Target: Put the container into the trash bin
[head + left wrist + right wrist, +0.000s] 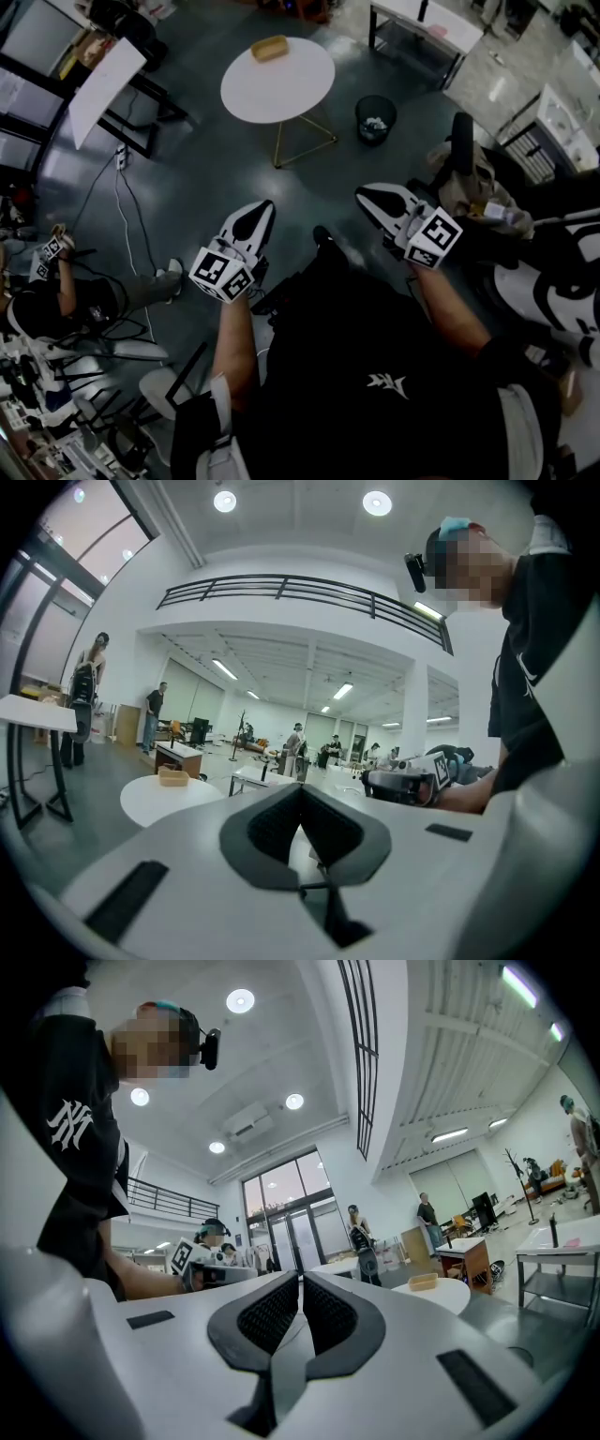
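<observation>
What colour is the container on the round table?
Tan, a light yellowish brown; the container shows best in the head view.

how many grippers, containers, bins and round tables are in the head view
grippers: 2 (left gripper, right gripper)
container: 1
bin: 1
round table: 1
total: 5

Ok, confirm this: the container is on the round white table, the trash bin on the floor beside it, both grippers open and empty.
Wrong on one point: the left gripper and right gripper are shut, not open; each gripper view shows its jaws together, empty. The container, round white table and trash bin are as you said.
</observation>
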Action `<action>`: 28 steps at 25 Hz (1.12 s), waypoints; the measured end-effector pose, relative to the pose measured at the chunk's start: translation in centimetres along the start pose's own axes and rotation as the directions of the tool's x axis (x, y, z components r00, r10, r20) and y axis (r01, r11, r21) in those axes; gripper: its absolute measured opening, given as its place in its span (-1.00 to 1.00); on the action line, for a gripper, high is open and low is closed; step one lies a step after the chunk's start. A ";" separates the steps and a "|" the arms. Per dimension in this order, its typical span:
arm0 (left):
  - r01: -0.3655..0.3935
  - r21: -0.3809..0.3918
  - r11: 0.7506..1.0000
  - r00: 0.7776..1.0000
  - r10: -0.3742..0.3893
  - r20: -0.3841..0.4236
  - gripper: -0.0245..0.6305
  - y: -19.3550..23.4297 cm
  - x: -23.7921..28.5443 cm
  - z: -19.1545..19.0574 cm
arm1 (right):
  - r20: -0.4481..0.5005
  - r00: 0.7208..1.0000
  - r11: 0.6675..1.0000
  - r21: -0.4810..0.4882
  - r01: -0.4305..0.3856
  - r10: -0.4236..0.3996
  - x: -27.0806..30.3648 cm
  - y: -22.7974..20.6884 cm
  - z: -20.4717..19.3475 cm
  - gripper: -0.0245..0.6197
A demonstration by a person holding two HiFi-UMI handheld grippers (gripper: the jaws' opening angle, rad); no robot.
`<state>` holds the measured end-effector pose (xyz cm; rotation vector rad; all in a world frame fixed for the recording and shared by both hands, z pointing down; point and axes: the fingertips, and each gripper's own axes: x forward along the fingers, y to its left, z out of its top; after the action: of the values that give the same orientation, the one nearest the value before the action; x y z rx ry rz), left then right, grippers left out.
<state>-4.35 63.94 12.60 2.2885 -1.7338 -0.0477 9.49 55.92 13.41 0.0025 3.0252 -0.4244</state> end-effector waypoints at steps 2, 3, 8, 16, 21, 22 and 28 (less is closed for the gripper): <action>-0.003 0.000 1.000 1.000 0.003 0.008 -0.93 1.6 0.6 0.6 | -0.010 1.000 1.000 -0.006 -0.006 0.006 1.6 -1.1 0.3 -0.80; -0.006 0.000 1.000 1.000 0.006 0.013 -0.93 2.5 1.0 0.9 | -0.014 1.000 1.000 -0.010 -0.010 0.010 2.4 -1.7 0.5 -0.80; -0.020 -0.014 1.000 0.999 0.020 0.034 -0.93 7.8 3.8 1.9 | -0.020 0.999 0.999 -0.008 -0.037 0.036 6.5 -5.8 1.0 -0.80; 0.016 -0.032 0.999 0.999 -0.014 0.040 -0.93 16.5 7.9 5.1 | -0.043 0.998 0.999 0.006 -0.046 0.046 14.7 -11.4 2.9 -0.80; 0.044 -0.044 0.998 0.998 -0.042 0.041 -0.93 20.7 10.3 5.9 | -0.032 0.999 1.000 0.010 0.008 -0.008 17.5 -15.3 3.8 -0.80; 0.043 -0.058 0.997 0.998 -0.040 0.049 -0.93 21.6 10.6 6.0 | -0.031 0.999 1.000 0.013 0.018 -0.017 17.9 -15.9 4.0 -0.80; 0.055 -0.105 0.993 0.997 -0.049 0.061 -0.93 25.0 12.6 6.0 | -0.056 0.996 0.998 0.010 0.064 -0.063 18.9 -19.1 4.2 -0.80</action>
<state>-25.42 44.59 14.35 2.2757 -1.6564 -0.2146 -9.27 36.16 12.99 -0.0829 3.0842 -0.4548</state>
